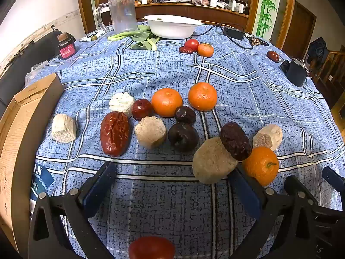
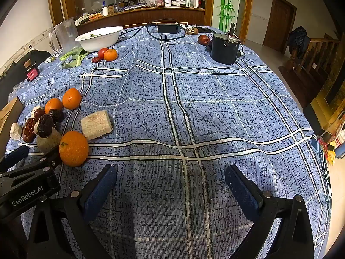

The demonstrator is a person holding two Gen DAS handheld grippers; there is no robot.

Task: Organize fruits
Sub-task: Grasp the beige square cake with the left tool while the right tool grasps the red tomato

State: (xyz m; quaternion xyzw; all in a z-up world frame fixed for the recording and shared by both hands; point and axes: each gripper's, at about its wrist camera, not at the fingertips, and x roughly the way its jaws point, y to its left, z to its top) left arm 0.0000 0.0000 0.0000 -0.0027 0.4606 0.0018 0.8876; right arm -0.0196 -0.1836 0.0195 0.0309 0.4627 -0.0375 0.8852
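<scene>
A cluster of fruit lies on the blue plaid tablecloth (image 1: 248, 82): tangerines (image 1: 166, 101) (image 1: 202, 96), red dates (image 1: 115, 132), dark dates (image 1: 235, 140) and several pale root chunks (image 1: 212, 160). My left gripper (image 1: 172, 185) is open and empty, low over the cloth just short of the cluster; its right finger (image 1: 243, 190) is next to a near tangerine (image 1: 261, 165). My right gripper (image 2: 170, 185) is open and empty over bare cloth, right of the cluster. That tangerine (image 2: 73, 148) and a root chunk (image 2: 97, 124) show at its left.
A white bowl (image 1: 172, 27), a clear jug (image 1: 123, 14) and greens (image 1: 142, 40) stand at the far side with a tomato (image 1: 192, 44) and tangerine. A cardboard box (image 1: 19, 140) is at the left edge. A black canister (image 2: 225, 48), a power brick and cable sit far right.
</scene>
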